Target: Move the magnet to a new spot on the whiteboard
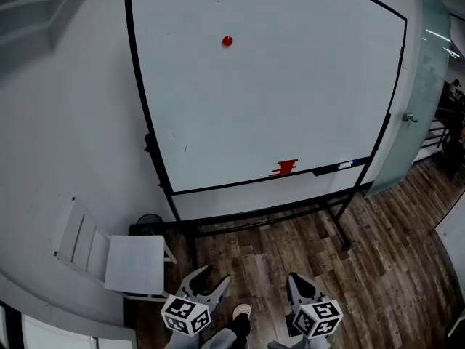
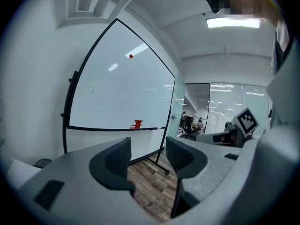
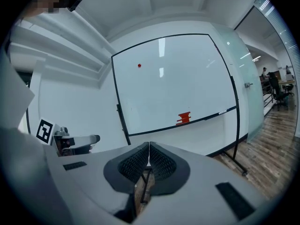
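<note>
Though small — round red magnet (image 1: 227, 41), high on whiteboard (image 1: 290, 100)

Under the left gripper (image 1: 212, 281) lies wood plank floor (image 1: 378, 267). A white chair (image 1: 134, 264) stands just left of it by a white wall (image 1: 65, 122). Far right is a glass partition (image 1: 429, 86), and overhead a lit ceiling panel (image 2: 233, 22).

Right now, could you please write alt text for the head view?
A small red magnet sits high on the whiteboard, a red object on its tray. Below, the left gripper is open and the right gripper shut, both empty.
</note>
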A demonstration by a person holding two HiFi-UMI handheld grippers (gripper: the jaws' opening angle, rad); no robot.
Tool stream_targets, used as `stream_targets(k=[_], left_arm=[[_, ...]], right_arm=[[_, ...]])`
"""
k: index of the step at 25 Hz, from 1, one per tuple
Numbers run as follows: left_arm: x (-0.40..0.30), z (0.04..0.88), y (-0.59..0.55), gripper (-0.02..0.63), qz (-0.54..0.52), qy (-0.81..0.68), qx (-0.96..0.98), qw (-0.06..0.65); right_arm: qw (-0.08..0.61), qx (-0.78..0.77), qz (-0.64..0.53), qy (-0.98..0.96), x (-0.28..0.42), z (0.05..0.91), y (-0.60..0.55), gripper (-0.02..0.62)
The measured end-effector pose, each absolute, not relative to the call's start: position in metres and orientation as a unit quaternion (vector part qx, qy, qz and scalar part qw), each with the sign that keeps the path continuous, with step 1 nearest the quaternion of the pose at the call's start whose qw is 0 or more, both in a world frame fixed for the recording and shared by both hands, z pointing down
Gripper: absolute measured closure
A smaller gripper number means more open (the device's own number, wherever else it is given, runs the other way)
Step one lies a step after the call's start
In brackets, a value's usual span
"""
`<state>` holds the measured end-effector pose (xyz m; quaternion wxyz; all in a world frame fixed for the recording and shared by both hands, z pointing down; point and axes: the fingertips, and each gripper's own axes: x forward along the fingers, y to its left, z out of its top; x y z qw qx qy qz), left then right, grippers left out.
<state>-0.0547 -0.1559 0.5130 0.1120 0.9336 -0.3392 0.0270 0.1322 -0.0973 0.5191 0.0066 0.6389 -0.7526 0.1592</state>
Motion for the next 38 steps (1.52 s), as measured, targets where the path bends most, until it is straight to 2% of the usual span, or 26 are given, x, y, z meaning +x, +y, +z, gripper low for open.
stream_targets(k=[15,29,38], left_arm=[[0.004,0.492,-0.304,0.376,0.027,-0.323,0.941,0.097],[0.001,0.499,-0.393,0.376,0.036,-0.341,0.935,0.094],[0.000,0.505,-0.419,0.376,0.039,-0.332,0.938,0.093]], right_arm=[[-0.001,0.648,0.152,-0.746,0.190,0.502,-0.243,0.569],[-0.008,0.638,0.156,-0.754,0.195,0.512,-0.340,0.569],[0.011,0.634,0.148,-0.759,0.189,0.521,-0.358,0.569]])
